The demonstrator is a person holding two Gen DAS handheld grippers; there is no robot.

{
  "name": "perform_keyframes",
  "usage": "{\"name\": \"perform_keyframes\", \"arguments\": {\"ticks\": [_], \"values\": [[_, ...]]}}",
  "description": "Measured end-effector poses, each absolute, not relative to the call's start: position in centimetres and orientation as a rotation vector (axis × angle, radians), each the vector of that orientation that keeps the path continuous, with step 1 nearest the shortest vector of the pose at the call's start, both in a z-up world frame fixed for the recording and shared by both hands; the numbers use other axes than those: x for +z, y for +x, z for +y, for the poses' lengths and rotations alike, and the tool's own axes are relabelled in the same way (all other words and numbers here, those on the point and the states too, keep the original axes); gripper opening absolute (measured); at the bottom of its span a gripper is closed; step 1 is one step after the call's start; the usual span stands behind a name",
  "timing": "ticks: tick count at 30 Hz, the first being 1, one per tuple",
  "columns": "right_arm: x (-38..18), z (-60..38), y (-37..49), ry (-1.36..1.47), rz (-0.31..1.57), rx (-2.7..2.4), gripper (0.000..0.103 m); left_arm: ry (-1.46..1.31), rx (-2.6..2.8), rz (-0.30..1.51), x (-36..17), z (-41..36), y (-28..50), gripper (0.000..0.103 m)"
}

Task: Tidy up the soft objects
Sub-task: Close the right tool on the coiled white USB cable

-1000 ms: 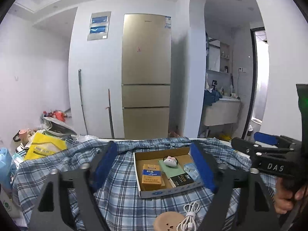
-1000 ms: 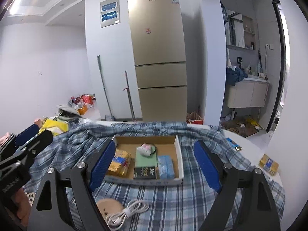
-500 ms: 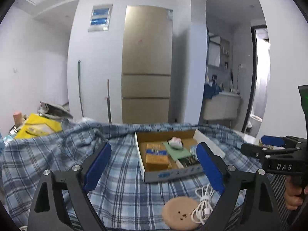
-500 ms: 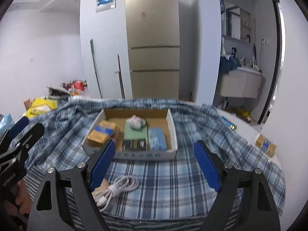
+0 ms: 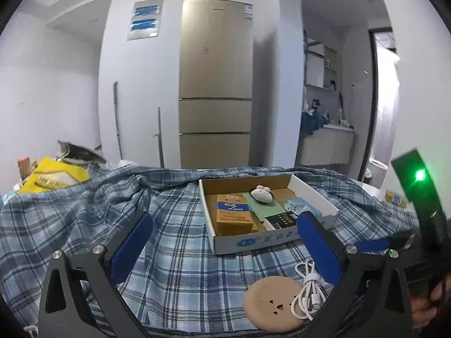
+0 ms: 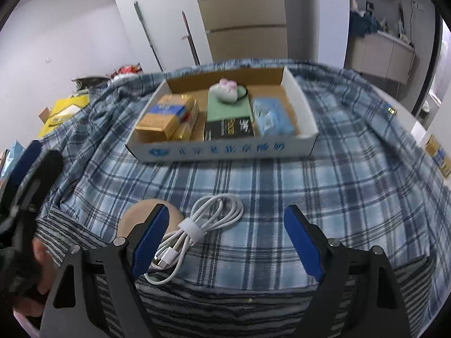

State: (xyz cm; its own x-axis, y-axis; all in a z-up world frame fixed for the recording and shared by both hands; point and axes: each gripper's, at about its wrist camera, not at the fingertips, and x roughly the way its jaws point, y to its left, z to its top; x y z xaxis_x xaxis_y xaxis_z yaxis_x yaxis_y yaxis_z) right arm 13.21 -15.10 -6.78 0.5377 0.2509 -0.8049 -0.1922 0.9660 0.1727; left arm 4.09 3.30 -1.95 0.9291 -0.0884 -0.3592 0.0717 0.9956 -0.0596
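1. You are facing a bench draped in a blue plaid cloth [image 6: 324,180], with a tall gold fridge [image 5: 215,84] against the white wall behind it.
2. Your right gripper [image 6: 225,242] has its blue-padded fingers [image 6: 300,242] spread wide, holding nothing. They hang low over the front of the cloth.
3. Between those fingers lies a coiled white cable [image 6: 203,228], bound with a white strap, its plug end next to the left pad.
4. A round tan pad [image 6: 135,219] lies just left of the cable, partly hidden behind the left finger.
5. Your left gripper [image 5: 222,242] is also spread wide and empty, above the cloth. In its view the tan pad [image 5: 270,307] and cable [image 5: 305,290] sit low and to the right, by its right finger.
6. Further back sits a shallow cardboard tray [image 6: 225,150] with a white printed front wall.
7. Inside it, left to right: gold-and-blue boxes [image 6: 169,117], a green pad [image 6: 228,108] with a black box [image 6: 228,131] in front, and a light-blue packet [image 6: 272,117].
8. A small white and pink plush toy [image 6: 225,90] rests on the far end of the green pad.
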Motion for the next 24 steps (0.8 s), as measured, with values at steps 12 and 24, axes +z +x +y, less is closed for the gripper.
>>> {"name": "perform_keyframes", "arguments": {"ticks": [12,24], "values": [[-9.7,-12.2,14.1,0.095,1.155,0.394,0.059,-0.050,-0.082,0.391,-2.0,3.8,4.3,0.103],[-7.2,-13.3,14.6,0.000,1.068,0.382,0.023,-0.066,-0.083,0.415,-2.1,3.8,4.5,0.103]]}}
